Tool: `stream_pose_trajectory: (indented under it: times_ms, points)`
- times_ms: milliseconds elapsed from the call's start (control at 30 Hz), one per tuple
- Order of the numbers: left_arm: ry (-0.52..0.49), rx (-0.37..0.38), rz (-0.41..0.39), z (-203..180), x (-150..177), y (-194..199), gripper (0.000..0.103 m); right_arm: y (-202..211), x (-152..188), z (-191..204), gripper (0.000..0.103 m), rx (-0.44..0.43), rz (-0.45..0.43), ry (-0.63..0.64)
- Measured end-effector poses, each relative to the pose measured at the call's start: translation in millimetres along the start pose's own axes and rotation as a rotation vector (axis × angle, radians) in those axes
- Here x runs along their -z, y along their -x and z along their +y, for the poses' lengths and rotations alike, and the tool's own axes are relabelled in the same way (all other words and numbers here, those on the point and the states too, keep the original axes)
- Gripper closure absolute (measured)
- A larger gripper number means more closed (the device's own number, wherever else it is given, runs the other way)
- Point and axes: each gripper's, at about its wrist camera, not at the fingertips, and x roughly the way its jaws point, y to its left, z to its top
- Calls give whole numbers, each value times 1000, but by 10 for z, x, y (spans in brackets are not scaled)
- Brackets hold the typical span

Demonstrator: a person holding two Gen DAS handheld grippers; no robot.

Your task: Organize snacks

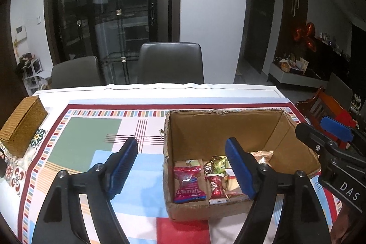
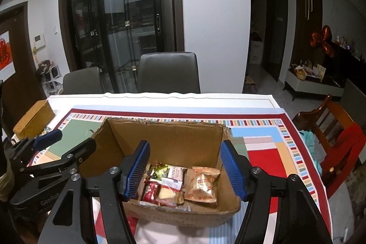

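An open cardboard box stands on the patterned tablecloth and holds several wrapped snacks: a red pack, a small red one, a green one, a white pack and a tan pouch. My left gripper is open and empty, straddling the box's left wall. My right gripper is open and empty above the box's near side; it shows at the right of the left wrist view. The left gripper shows at the left of the right wrist view.
A woven wicker box sits at the table's left edge. Two grey chairs stand behind the table. A wooden chair with a red cushion stands at the right.
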Motion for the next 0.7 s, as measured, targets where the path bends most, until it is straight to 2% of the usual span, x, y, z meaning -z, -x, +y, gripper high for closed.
stream_pose_trajectory:
  times_ms: [700]
  points:
    - [2,-8,-39,-4,185,658,24,590,170,25,38,10,-52,3]
